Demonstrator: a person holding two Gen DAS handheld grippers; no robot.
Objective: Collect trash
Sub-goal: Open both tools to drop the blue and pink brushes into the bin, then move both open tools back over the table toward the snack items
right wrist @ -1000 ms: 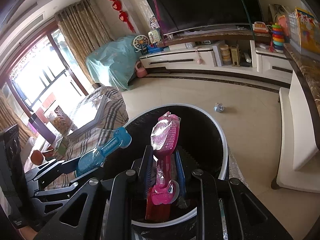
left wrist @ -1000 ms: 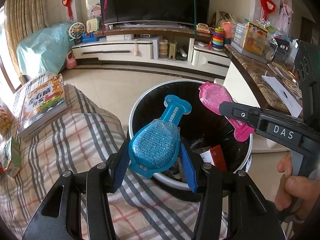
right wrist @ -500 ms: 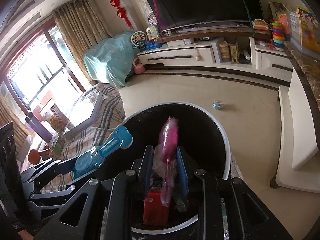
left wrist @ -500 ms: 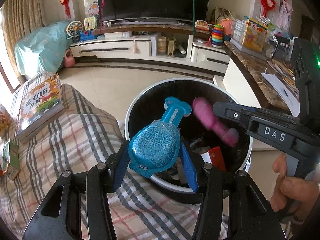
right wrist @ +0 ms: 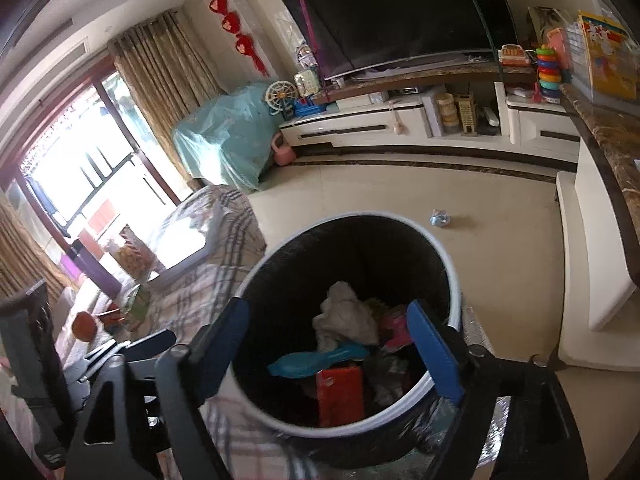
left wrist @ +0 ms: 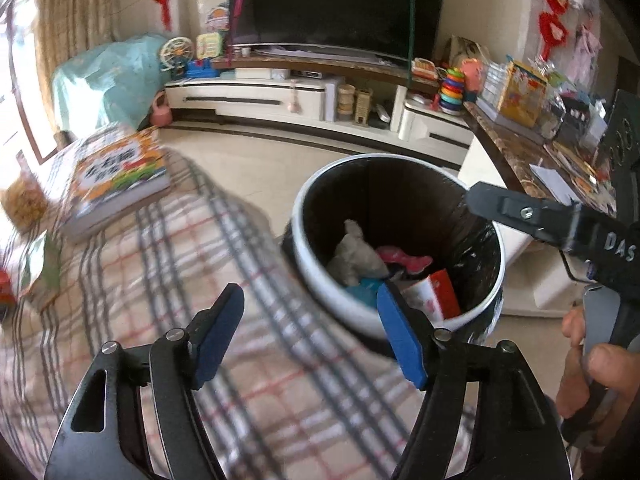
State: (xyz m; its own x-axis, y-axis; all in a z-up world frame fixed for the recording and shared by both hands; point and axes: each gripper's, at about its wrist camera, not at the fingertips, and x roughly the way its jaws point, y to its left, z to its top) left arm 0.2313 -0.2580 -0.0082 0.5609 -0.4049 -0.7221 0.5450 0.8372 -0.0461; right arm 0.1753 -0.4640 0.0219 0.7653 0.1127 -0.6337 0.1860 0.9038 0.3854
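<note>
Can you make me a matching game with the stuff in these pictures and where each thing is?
Things:
1. blue packet
2. book
3. crumpled blue scrap
4. stacking ring toy

Places:
A. on the floor
B. on the checked cloth
C. inside the trash bin
D. on the TV cabinet

Pairs: 1-C, 2-B, 3-A, 4-D
</note>
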